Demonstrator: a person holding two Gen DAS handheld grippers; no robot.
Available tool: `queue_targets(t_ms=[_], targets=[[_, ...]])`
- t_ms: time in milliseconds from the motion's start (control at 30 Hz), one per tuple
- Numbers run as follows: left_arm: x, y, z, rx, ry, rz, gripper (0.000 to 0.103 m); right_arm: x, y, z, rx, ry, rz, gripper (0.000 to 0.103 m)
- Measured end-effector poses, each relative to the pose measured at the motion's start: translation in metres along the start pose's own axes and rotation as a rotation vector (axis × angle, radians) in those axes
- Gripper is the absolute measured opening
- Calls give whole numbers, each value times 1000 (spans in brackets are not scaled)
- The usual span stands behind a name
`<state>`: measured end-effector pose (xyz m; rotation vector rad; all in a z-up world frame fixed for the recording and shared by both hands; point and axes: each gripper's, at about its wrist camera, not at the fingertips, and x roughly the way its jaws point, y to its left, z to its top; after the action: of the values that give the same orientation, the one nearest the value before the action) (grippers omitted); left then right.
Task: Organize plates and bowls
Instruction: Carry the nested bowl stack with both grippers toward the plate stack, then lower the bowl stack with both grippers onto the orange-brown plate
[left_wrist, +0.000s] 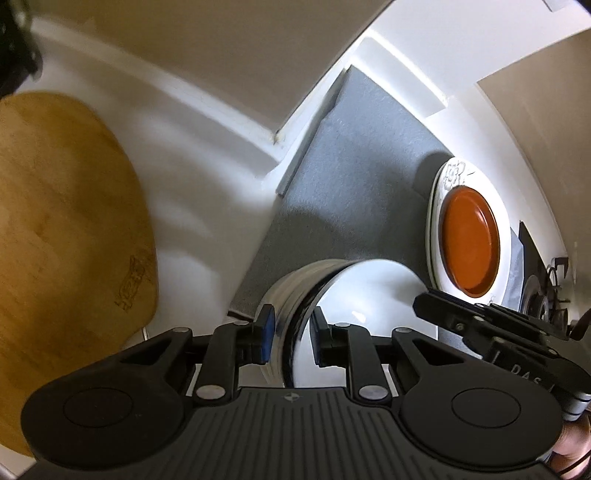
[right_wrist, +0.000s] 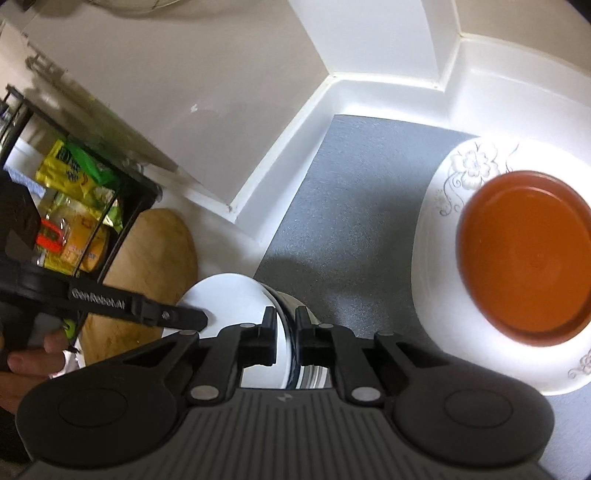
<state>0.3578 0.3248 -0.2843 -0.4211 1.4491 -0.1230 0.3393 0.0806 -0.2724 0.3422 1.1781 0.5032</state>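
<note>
Both jaws' pads hide the white bowl's (left_wrist: 354, 295) clamped rim.

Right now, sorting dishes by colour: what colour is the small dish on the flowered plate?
Orange-brown dish; clearest in the right wrist view.

Each fisheye view looks forward along its own gripper, angled down at the counter from close range. The left wrist view faces the grey mat (left_wrist: 354, 155) with the wooden cutting board (left_wrist: 66, 236) at its left edge. The right wrist view faces the same mat (right_wrist: 354, 192) (from the opposite side of the white bowl (right_wrist: 229, 295)). Both share the mat, bowl (left_wrist: 369, 291), orange dish (left_wrist: 469, 240) and board.
</note>
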Motion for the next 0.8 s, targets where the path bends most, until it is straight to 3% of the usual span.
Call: queue_targets(t_ms=[33,67,133,167,267,333,433,600,667,800], targets=[[0,1,-2,-5,-3,8,27,-1,-2,-1,15,-1,-4,18],[1,3,-3,-14,-1,19,36,-2,-4,-3,32,6,-4,40],[6,6,-6,-12,16,28,46,-1,-11,-8,60,15,29,71],[10,8,-7,-5,32,18,49,1,-15,-11,81,22,50,74],[28,12,-10,-4,101,-20,49,14,-36,-22,220,61,142,74],[41,18,-11,-42,144,-66,57,26,-53,-32,353,80,221,77],[45,21,-13,-74,160,-105,53,41,-70,-45,484,88,271,75],[31,8,-19,10,99,-47,42,46,-72,-57,493,88,263,65],[27,7,-21,12,99,-49,41,39,-63,-53,428,70,223,51],[21,-4,-24,66,81,4,41,35,-58,-51,406,71,215,42]])
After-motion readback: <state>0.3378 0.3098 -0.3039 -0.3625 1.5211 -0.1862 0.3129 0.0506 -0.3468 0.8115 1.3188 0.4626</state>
